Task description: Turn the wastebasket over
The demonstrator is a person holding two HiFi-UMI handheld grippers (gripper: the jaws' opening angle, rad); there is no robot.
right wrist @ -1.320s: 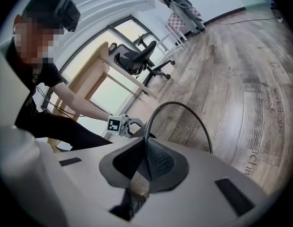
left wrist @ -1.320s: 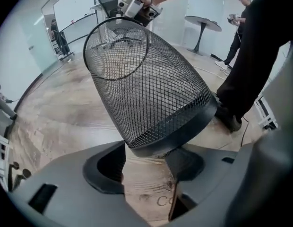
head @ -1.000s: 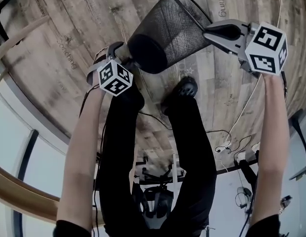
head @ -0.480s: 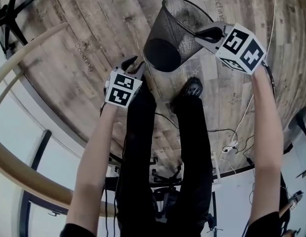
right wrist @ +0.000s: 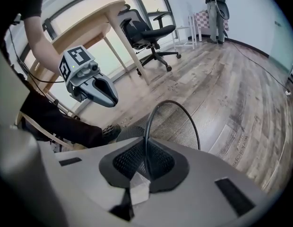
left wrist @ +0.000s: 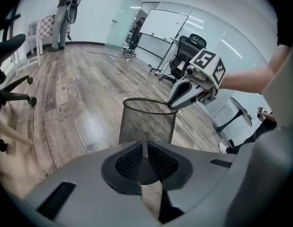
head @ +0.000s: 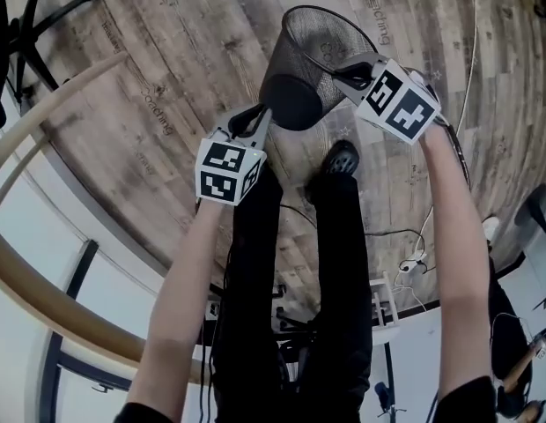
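Observation:
The black mesh wastebasket (head: 310,60) hangs tilted above the wooden floor, mouth away from me and solid base toward me. My right gripper (head: 339,71) is shut on its wire rim (right wrist: 147,126), which runs between the pads. My left gripper (head: 258,118) is just left of the base and apart from it, its jaws closing with nothing between them. In the left gripper view the wastebasket (left wrist: 147,122) stands ahead of the left gripper (left wrist: 145,161), with the right gripper (left wrist: 178,100) on its rim. The right gripper view shows the left gripper (right wrist: 107,93) beside the basket.
My legs and a black shoe (head: 340,159) stand just below the basket. A curved wooden table edge (head: 53,113) runs at left, with an office chair (right wrist: 149,30) by it. Cables (head: 414,249) lie on the floor at right. People (left wrist: 66,11) stand far off.
The left gripper has let go of the basket's base, lifted away and closed. The basket, held at the rim by the right gripper, has swung to hang more upright.

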